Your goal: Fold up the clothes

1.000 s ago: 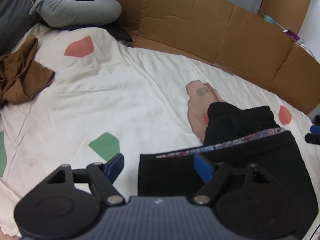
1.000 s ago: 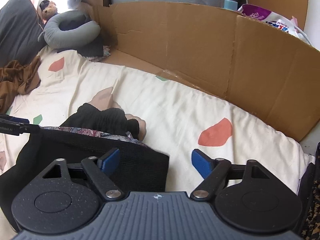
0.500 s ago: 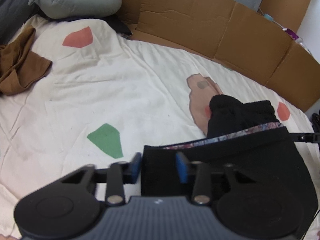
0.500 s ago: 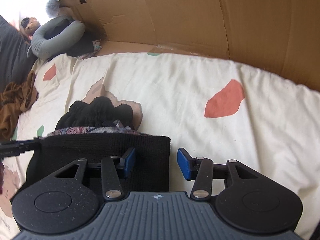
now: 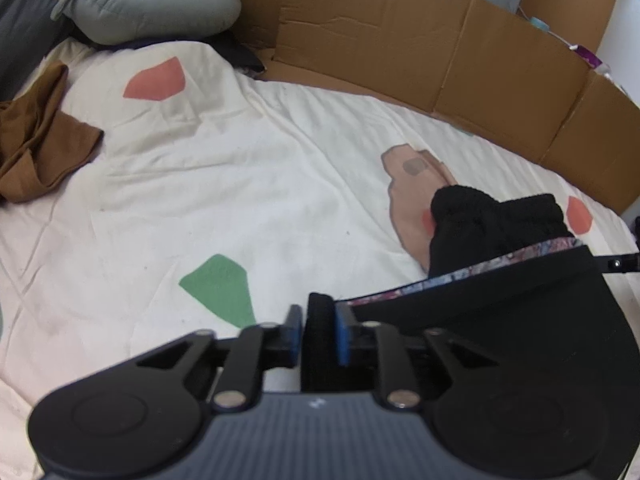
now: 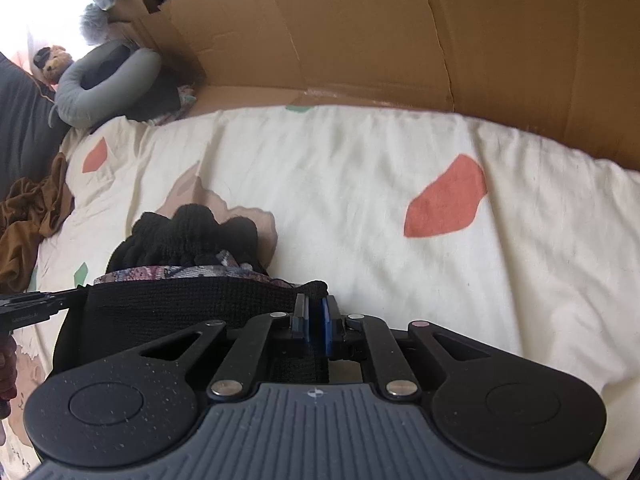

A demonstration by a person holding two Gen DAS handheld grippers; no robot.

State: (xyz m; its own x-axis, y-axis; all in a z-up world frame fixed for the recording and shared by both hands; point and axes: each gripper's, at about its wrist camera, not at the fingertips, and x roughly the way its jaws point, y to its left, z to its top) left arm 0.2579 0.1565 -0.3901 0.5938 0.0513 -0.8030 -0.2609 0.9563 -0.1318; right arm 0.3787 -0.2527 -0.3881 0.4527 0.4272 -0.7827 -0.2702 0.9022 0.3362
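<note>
Lying near the front edge of the bed, the black garment [image 5: 500, 312] shows a patterned lining along its far hem and a bunched cuff beyond. Left gripper [image 5: 318, 334]: jaws clamped on the garment's left corner. Right gripper [image 6: 315, 326]: jaws closing on the right corner, fabric pinched between them. Both corners taken, the fold itself appears not yet made. Around it: cream sheet [image 5: 224, 184], brown garment [image 5: 36, 136] unfolded, cardboard wall [image 6: 360, 28].
</note>
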